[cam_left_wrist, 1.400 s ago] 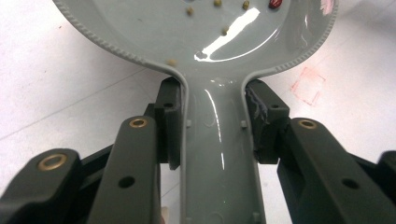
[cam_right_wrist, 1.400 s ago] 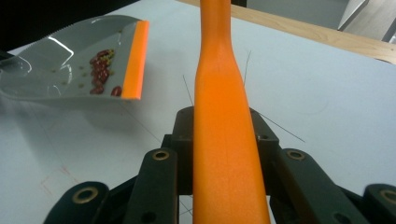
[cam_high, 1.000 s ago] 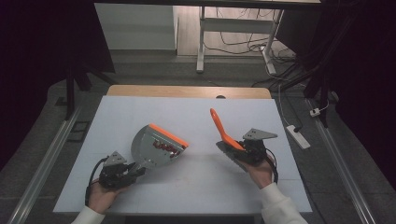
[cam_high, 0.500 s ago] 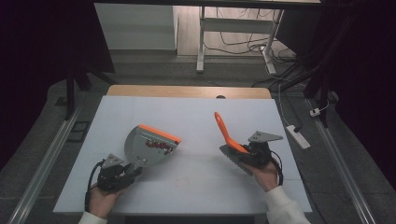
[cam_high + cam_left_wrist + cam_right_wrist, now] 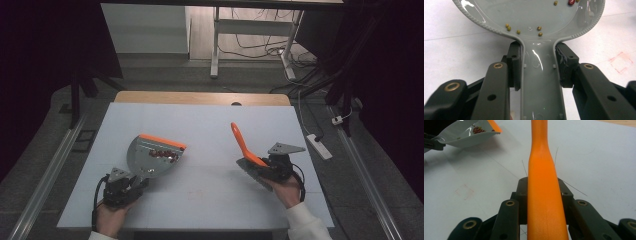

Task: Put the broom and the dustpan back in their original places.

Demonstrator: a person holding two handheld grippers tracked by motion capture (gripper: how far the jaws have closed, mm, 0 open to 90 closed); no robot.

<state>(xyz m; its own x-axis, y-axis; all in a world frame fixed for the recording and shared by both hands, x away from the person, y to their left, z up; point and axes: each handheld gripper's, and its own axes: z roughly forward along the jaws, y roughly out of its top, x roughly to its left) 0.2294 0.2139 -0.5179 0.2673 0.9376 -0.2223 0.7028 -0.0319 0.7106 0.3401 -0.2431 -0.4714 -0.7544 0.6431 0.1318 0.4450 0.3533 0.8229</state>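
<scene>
The left claw [image 5: 131,184] is clamped on the handle of a grey dustpan [image 5: 152,157] with an orange front edge, its jaws pressed against both sides of the handle in the left gripper view. The pan sits over the left part of the white table [image 5: 200,125] and holds red and green beans [image 5: 161,154]. The right claw [image 5: 260,167], well apart on the right, grips an orange brush handle [image 5: 244,145] that tilts up and away over the table

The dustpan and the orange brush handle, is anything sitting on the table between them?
No. In the high view the white table between the dustpan and the orange brush handle is bare.
</scene>
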